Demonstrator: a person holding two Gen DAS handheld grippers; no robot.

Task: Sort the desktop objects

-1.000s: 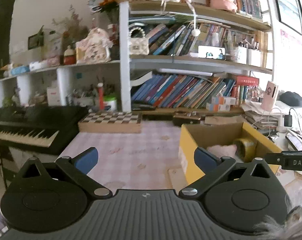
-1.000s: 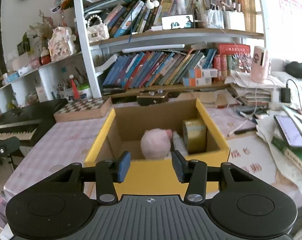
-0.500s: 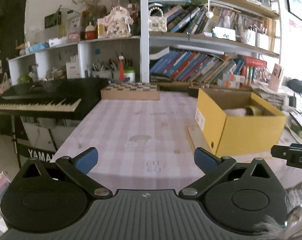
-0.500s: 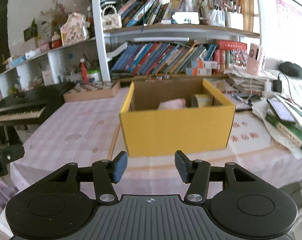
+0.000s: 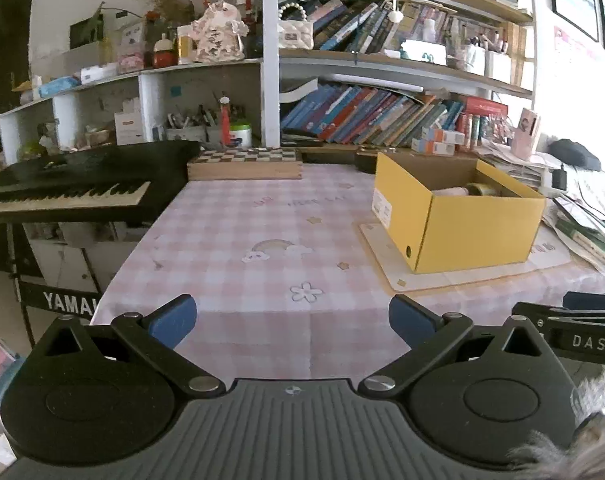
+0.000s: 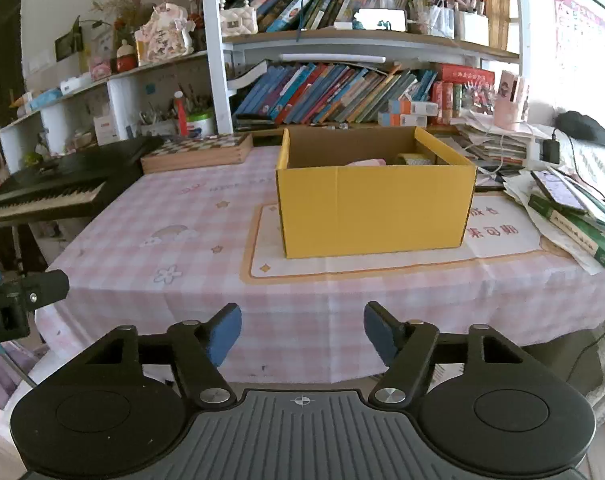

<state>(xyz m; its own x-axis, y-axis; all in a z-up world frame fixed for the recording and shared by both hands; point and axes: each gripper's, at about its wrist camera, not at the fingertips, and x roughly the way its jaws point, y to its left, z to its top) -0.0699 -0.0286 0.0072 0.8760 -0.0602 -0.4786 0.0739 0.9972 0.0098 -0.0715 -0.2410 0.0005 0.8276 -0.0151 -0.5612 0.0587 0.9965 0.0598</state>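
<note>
A yellow cardboard box (image 6: pixel 376 204) (image 5: pixel 478 228) stands on a pale mat on the pink checked tablecloth (image 5: pixel 262 240). Inside it I make out a pink soft thing (image 6: pixel 366 162) and a roll of tape (image 5: pixel 482 189). My left gripper (image 5: pixel 292 318) hangs wide open over the table's near edge, nothing between its blue pads. My right gripper (image 6: pixel 302 334) is held back from the table's front edge, its jaws opening and empty. Each gripper shows at the side of the other's view.
A wooden chessboard box (image 5: pixel 244 164) lies at the back of the table. A black keyboard (image 5: pixel 70 192) stands to the left. Stacked books and a phone (image 6: pixel 562 196) crowd the right side. Full bookshelves (image 6: pixel 342 88) rise behind.
Both grippers have pulled back from the yellow box toward the table's near edge, so the box looks smaller. The right gripper's jaws have spread wider. The left stays open.
</note>
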